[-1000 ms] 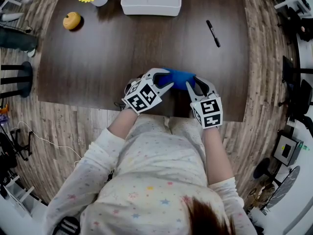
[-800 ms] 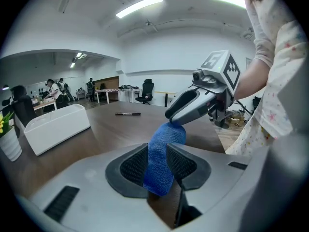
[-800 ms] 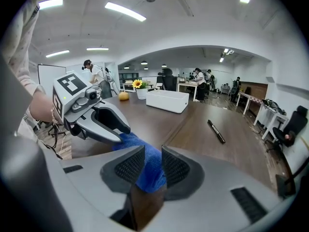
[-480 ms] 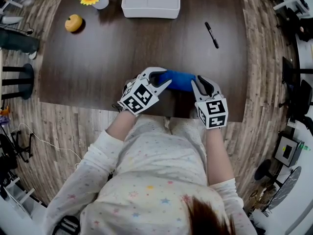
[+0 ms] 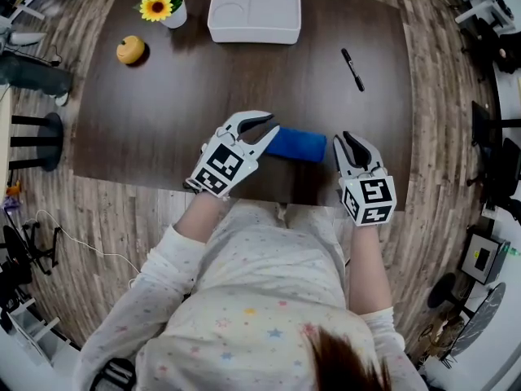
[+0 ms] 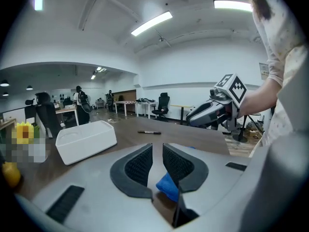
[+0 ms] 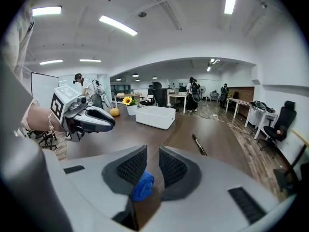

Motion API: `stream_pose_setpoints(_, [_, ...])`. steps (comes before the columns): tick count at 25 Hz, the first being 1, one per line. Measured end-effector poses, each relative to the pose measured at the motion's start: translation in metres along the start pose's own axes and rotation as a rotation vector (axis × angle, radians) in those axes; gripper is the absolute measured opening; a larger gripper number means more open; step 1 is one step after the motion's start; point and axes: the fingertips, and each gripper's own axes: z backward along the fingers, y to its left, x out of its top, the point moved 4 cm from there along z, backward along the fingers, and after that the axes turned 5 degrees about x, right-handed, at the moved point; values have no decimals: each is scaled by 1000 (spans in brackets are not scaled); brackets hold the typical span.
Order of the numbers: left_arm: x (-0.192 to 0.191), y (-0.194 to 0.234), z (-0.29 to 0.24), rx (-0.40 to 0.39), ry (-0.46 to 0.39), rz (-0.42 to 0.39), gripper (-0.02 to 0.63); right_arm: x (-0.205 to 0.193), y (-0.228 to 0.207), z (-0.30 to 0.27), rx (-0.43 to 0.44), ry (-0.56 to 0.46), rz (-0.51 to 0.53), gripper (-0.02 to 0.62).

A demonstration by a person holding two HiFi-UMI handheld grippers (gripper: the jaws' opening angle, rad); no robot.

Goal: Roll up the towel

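Lifted off the rolled blue cloth towel (image 5: pixel 299 143) since a second ago: left gripper (image 5: pixel 271 124) and right gripper (image 5: pixel 345 139).
It lies near the front edge of the dark wooden table (image 5: pixel 163 112), long axis sideways between them, left tips over its left end, right tips beside the other. Left jaws have just narrowed to a slit, right jaws stand slightly apart; both are empty.
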Motion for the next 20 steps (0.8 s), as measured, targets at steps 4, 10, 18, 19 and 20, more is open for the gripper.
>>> stream_pose_setpoints(4, [17,13,13,55,-43,17,63,20,-7,12,-23,-55,-6,74])
stream_pose_setpoints(10, [38,34,34,156,-103,54,52,48,-18,28,-56,-133,-3,48])
stream_pose_setpoints(18, [69,57,70,297,-198,71,41,83,-31,53,-113,-248,15,6])
stream_pose_setpoints(19, [73,60,74,311,-208,73,40,88,-32,57,-118,-260,17,4])
stream_pose_setpoints(20, [76,62,78,321,-217,75,38,92,-33,60,-121,-274,18,2])
